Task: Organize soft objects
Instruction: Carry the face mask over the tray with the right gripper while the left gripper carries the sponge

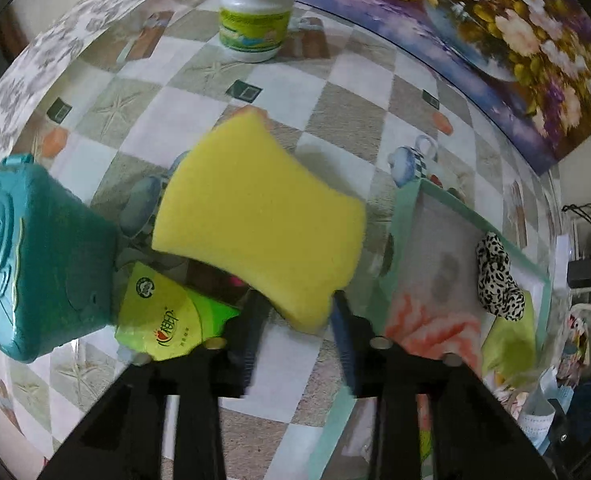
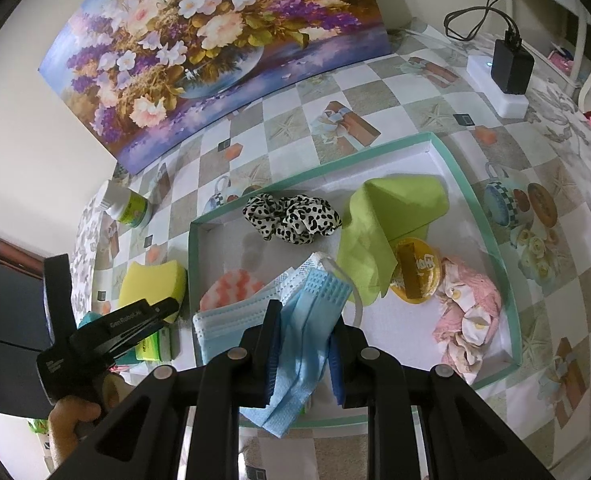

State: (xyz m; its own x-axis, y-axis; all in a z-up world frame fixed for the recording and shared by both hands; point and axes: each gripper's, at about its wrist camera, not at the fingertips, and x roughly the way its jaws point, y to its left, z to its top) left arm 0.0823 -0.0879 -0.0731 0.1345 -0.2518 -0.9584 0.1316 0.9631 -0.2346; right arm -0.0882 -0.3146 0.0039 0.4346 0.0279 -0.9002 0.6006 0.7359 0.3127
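Soft objects, partly gathered: most lie in the shallow green-rimmed tray (image 2: 461,184) on the bench (image 2: 415,100); two are in transit.

Tray contents, largest first: green cloth (image 2: 379,224), pink patterned cloth (image 2: 471,320), leopard scrunchie (image 2: 291,218), pink-and-white striped pad (image 2: 231,286); also a round yellow tin (image 2: 415,276), which looks rigid.

Yellow sponge (image 1: 255,216): pinched by one corner in the left gripper (image 1: 295,320), held above the bench just left of the tray. Risk: so small a bite on compressible foam may let it pivot or slip out, dropping it onto the green tissue packet (image 1: 167,320) or beside the teal container (image 1: 35,256), short of the tray.

Blue face masks (image 2: 307,312): a loose bundle clamped in the right gripper (image 2: 303,344) over the tray's near rim. Risk: layers may slide apart or an ear loop snag on a finger at release, so part lands outside.

Surface: glossy checked cloth with teacup and starfish prints, probably slick. A white pill bottle (image 1: 255,12) stands at the far side.

Room: floral painting (image 2: 215,44) leaning on a cream wall; black charger (image 2: 511,64) on a white power block.
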